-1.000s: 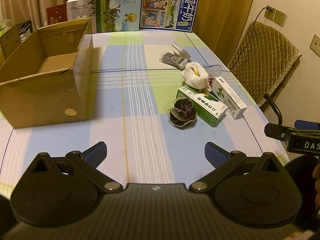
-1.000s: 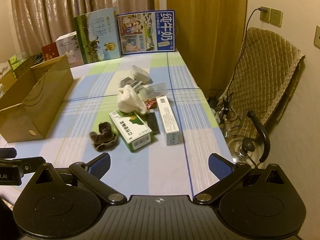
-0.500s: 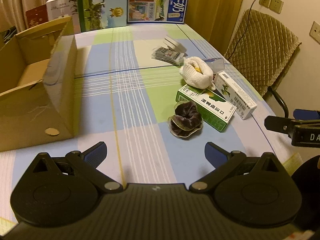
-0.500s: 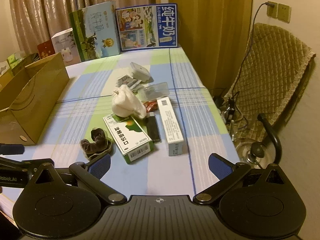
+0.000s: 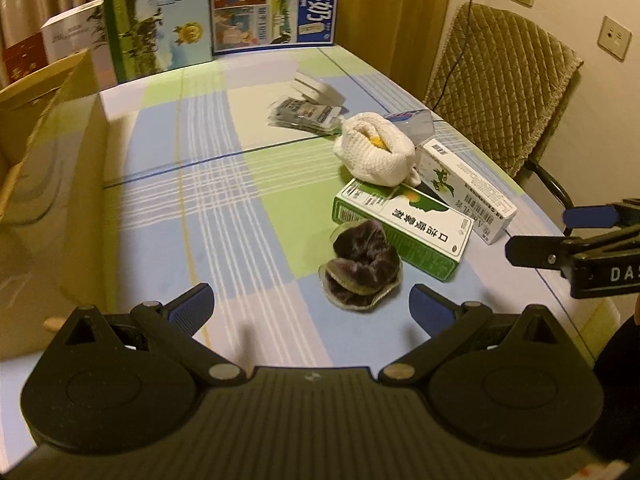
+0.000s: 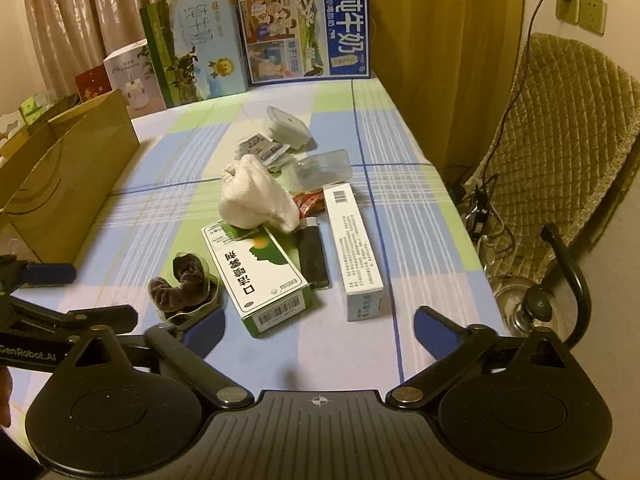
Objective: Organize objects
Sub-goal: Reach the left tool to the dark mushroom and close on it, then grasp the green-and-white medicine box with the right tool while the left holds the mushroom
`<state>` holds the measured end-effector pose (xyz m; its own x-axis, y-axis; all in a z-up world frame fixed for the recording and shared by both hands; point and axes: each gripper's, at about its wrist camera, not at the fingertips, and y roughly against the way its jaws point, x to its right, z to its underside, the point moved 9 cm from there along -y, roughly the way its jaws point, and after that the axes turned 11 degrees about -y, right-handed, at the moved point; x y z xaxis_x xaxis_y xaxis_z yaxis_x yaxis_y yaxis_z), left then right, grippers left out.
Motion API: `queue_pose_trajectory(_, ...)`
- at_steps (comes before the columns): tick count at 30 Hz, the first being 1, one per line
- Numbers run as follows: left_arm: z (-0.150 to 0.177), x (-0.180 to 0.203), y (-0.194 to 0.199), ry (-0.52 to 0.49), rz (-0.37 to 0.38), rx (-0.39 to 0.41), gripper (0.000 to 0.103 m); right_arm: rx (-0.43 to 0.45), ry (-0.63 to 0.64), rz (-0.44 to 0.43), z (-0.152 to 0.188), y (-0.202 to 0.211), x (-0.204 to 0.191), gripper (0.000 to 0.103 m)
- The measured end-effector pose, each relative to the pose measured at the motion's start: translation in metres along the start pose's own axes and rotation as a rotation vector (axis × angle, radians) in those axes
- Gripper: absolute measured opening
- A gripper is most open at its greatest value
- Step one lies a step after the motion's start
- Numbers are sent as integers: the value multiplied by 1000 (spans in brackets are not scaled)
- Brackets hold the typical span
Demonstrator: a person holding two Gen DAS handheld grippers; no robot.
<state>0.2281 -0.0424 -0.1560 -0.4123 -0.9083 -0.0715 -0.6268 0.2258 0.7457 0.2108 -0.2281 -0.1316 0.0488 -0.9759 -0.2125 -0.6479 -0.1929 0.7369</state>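
Observation:
A dark velvet scrunchie (image 5: 362,272) lies on the checked tablecloth just ahead of my left gripper (image 5: 311,306), which is open and empty. Behind the scrunchie are a green-and-white box (image 5: 404,228), a long white box (image 5: 466,186) and a white cloth bundle (image 5: 376,154). My right gripper (image 6: 320,330) hovers near the front of this cluster. Its jaws are closing, still wide, with nothing between the pads. Just ahead of it are the green-and-white box (image 6: 256,276), a black lighter (image 6: 314,256) and the long white box (image 6: 352,248). The scrunchie (image 6: 182,284) lies by its left finger.
An open cardboard box (image 5: 48,200) stands at the left. Farther back lie foil packets (image 6: 260,148), a clear plastic case (image 6: 320,168) and a small white container (image 6: 288,126). Milk cartons (image 6: 304,32) line the far edge. A padded chair (image 6: 560,152) stands right of the table.
Both grippers have come forward and lower toward the cluster, so the items look larger. In the left view the cardboard box has slid leftward. The right jaws have narrowed slightly.

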Motion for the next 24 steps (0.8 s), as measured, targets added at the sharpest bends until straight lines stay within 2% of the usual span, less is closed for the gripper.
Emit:
queue_pose_trajectory(2, -4, 2, -7, -21, 21, 10, 101, -11, 1, -1, -1, -6, 2, 90)
queue_pose_trajectory(6, -11, 10, -20, -74, 68, 20, 85, -28, -6, -6, -3, -16, 5, 82)
queue_pose_trajectory(8, -12, 13, -27, -90, 75, 14, 81, -37, -10, -15, -3, -19, 4, 78)
queue_pose_trajectory(14, -14, 26, -47, -143, 130, -8, 61, -49, -6, -23, -5, -29, 1, 76)
queue_pose_trajectory(16, -13, 28, -52, -150, 134, -16, 43, -49, -5, -5, -7, -32, 2, 75)
queue_pose_trajectory(17, -13, 28, -53, -148, 141, -16, 40, -47, -4, 1, -8, -33, 3, 73)
queue_pose_trajectory(19, -12, 26, -51, -140, 138, -19, 25, -32, -8, 12, -11, -32, 4, 69)
queue_pose_trajectory(24, -8, 8, -41, -158, 51, -39, 22, -42, 29, -40, -6, -32, -10, 67)
